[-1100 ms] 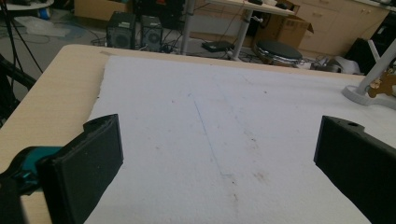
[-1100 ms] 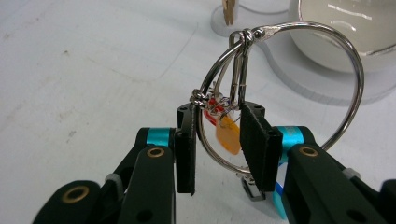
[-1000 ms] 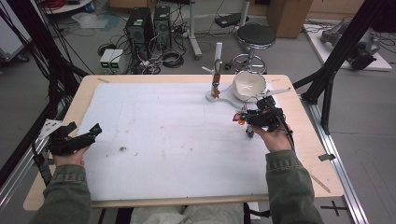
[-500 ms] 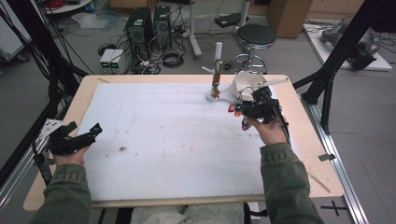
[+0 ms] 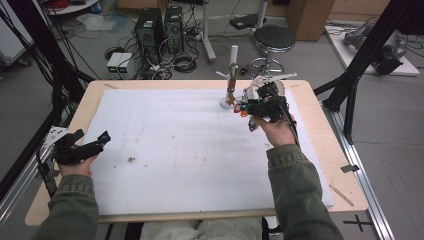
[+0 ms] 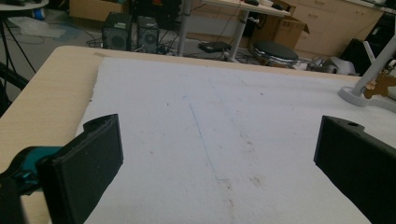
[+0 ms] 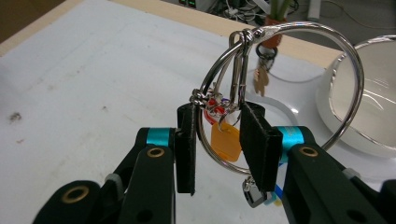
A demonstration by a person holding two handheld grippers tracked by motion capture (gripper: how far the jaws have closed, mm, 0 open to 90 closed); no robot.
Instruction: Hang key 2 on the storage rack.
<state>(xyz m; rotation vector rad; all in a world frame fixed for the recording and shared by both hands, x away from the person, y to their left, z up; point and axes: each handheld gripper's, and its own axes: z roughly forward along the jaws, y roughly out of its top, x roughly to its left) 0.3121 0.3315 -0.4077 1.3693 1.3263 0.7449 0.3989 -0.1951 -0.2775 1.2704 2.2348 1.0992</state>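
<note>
My right gripper (image 7: 217,140) is shut on a large metal key ring (image 7: 348,60) and holds it upright above the table. Two silver clips (image 7: 236,70) and an orange tag (image 7: 226,142) hang from the ring between the jaws. In the high view the right gripper (image 5: 250,106) hovers at the back of the table, just right of a small white stand (image 5: 231,75). A brown figure (image 6: 379,86) hangs from that stand (image 6: 369,74). My left gripper (image 5: 92,142) is at the table's left edge, open with nothing in it (image 6: 219,158).
A white bowl (image 7: 369,107) sits right behind the held ring, near the stand's round base (image 7: 280,109). A white foam sheet (image 5: 190,150) covers the wooden table (image 5: 345,165). A stool (image 5: 272,37) and computer boxes (image 5: 157,25) stand on the floor beyond.
My right gripper has carried the key ring left and toward the far edge, closer to the stand. The left gripper has stayed put.
</note>
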